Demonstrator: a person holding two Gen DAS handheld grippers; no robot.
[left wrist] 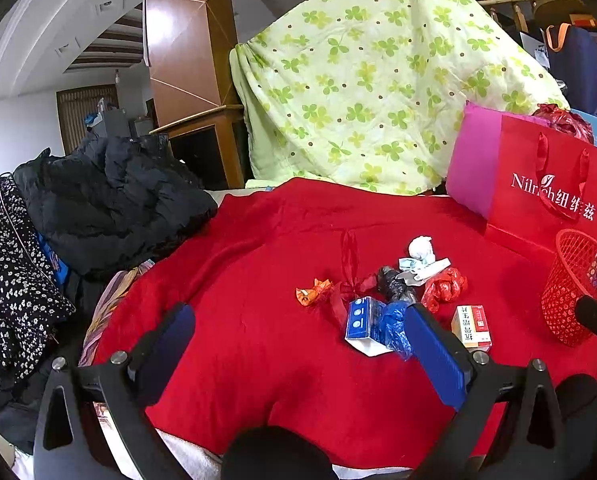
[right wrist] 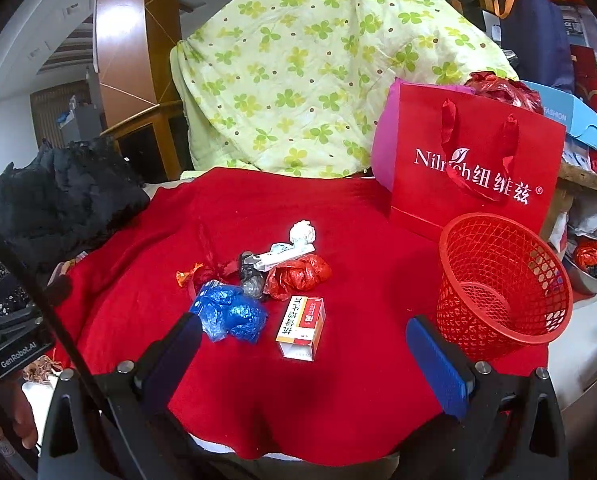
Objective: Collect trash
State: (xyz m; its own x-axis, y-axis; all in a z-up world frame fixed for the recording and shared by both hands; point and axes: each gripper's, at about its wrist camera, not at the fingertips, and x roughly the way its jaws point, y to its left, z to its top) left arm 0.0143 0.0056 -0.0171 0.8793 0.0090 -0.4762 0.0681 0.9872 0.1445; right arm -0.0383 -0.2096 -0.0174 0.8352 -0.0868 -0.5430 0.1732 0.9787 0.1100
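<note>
Both claws stand wide apart, holding nothing. The trash pile lies on the red cloth (right wrist: 338, 380): the red-and-white medicine box (right wrist: 301, 326) sits just beyond the right claw (right wrist: 304, 354), between its fingers; the left claw (left wrist: 298, 350) has the blue plastic wad (left wrist: 392, 326) at its right finger. The red mesh basket (right wrist: 502, 280) stands to the right.

Two wrist views over red cloth (left wrist: 258, 360)
</note>
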